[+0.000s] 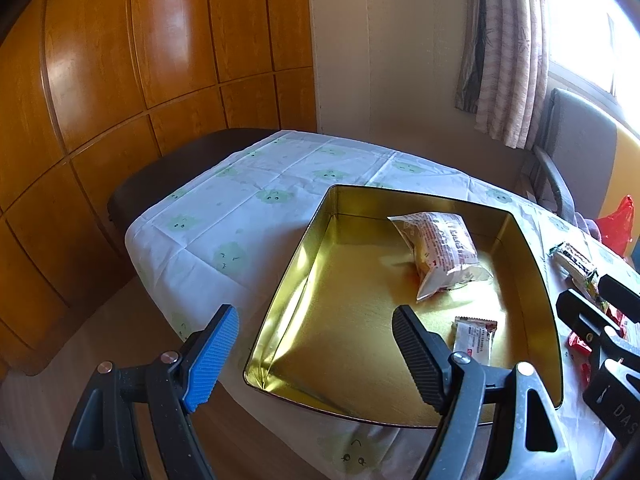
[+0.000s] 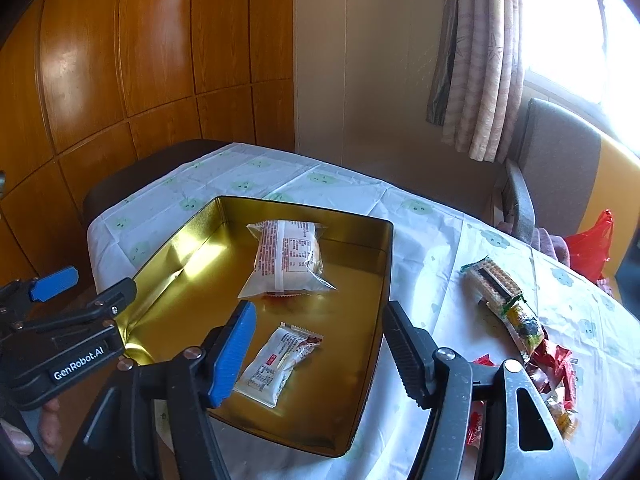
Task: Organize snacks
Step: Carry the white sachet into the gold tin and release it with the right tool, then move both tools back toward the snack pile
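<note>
A gold metal tin (image 1: 304,272) (image 2: 176,256) sits open on the table. Inside lie a large clear snack packet (image 1: 442,254) (image 2: 286,258) and a small white packet (image 1: 474,338) (image 2: 280,362). My left gripper (image 1: 316,344) is open and empty over the tin's near left corner; it also shows at the left of the right wrist view (image 2: 86,284). My right gripper (image 2: 318,350) is open and empty above the tin's near right part; its body shows in the left wrist view (image 1: 600,320). Loose snacks, a wafer bar (image 2: 494,284) (image 1: 574,262) and red wrappers (image 2: 554,364), lie to the right of the tin.
The table carries a white cloth with green prints (image 1: 256,200) (image 2: 420,216). A grey chair (image 2: 556,168) and a red bag (image 2: 590,246) stand at the right, by a curtained window. Wooden wardrobe panels (image 1: 140,60) fill the left.
</note>
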